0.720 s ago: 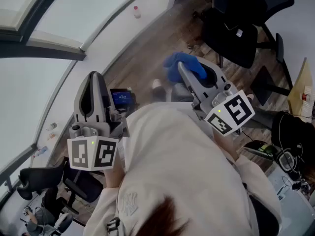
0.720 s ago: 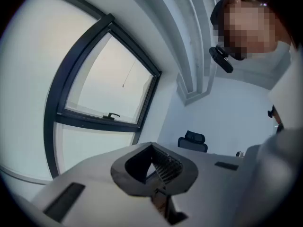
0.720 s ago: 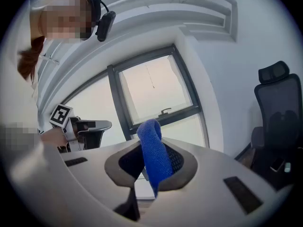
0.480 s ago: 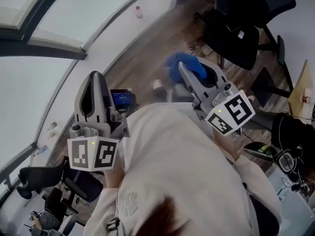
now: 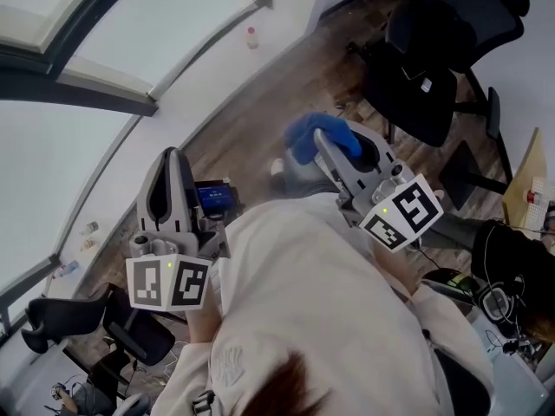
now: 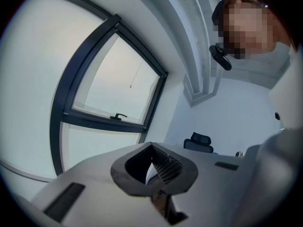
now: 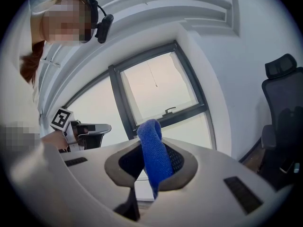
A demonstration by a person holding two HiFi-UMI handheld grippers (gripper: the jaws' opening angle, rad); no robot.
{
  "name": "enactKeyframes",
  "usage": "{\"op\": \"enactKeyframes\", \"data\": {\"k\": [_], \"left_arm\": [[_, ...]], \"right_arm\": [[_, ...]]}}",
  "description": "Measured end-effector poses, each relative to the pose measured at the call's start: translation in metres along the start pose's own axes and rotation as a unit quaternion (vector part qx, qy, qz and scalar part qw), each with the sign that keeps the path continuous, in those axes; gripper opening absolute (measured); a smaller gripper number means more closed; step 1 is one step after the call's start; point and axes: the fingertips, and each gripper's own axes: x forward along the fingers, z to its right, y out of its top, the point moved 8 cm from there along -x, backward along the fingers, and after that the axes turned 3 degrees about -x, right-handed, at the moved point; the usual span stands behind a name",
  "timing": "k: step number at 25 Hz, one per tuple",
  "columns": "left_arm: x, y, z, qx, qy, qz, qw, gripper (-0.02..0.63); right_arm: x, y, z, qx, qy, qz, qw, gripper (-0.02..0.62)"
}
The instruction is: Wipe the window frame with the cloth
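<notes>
In the head view, we hold the right gripper point(image 5: 328, 146) over the wooden floor point(image 5: 260, 94), clamped on the blue cloth point(image 5: 314, 132). It sits well apart from the dark window frame point(image 5: 82, 83) at far left, so a long, hurried reach could land off the frame.

In the left gripper view, our left gripper point(image 6: 154, 167) is closed on nothing and could not catch a dropped cloth.

In the right gripper view, the cloth stands as a narrow folded strip between the jaws. Pressed hard, it may slip out, or bare jaws may scrape the frame.
</notes>
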Motion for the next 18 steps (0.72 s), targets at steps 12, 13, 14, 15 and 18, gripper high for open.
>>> {"op": "enactKeyframes", "data": {"k": [12,13,14,15,18], "left_arm": [[0.057,0.002,-0.028,-0.003,0.063,0.031,0.9975,0.005],[0.066,0.005,-0.03,0.001,0.064,0.032,0.9974,0.005],[0.076,0.01,-0.032,0.006,0.064,0.032,0.9974,0.005],[0.086,0.016,-0.034,0.012,0.064,0.032,0.9973,0.005],[0.117,0.032,-0.044,0.028,0.065,0.038,0.9968,0.005]], "right_arm": [[0.11,0.008,0.051,-0.007,0.108,-0.005,0.994,0.054],[0.124,0.011,0.054,-0.008,0.119,-0.002,0.993,0.054],[0.139,0.017,0.057,-0.009,0.129,0.0,0.992,0.054],[0.154,0.023,0.059,-0.011,0.139,0.002,0.99,0.054],[0.202,0.044,0.065,-0.025,0.169,-0.001,0.985,0.054]]}}
